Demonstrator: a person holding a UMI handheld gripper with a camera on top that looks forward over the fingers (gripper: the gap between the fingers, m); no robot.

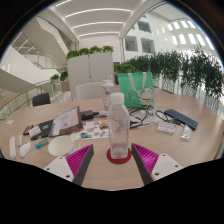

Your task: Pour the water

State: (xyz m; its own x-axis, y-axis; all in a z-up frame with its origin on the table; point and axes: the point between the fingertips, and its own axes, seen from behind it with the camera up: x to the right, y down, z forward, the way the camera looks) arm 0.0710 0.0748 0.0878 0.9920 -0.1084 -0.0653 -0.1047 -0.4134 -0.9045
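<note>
**Clear plastic bottle waiting between the fingers**

Clear, thin-walled plastic is what the gripper view shows: a water bottle [118, 125] with a white cap stands upright on a dark red coaster [116, 157] on the wooden table [170, 160]. It stands between the spread fingers of the gripper [112, 163], with a gap at each side and nothing gripped. It looks light but squashy and smooth, so it probably wants a moderate squeeze at mid-body, below the shoulder. Clutter lies well beyond it.

A green bag [134, 84] sits on the round wooden table [190, 140]. Potted plants [190, 68] line the windows beyond.
</note>
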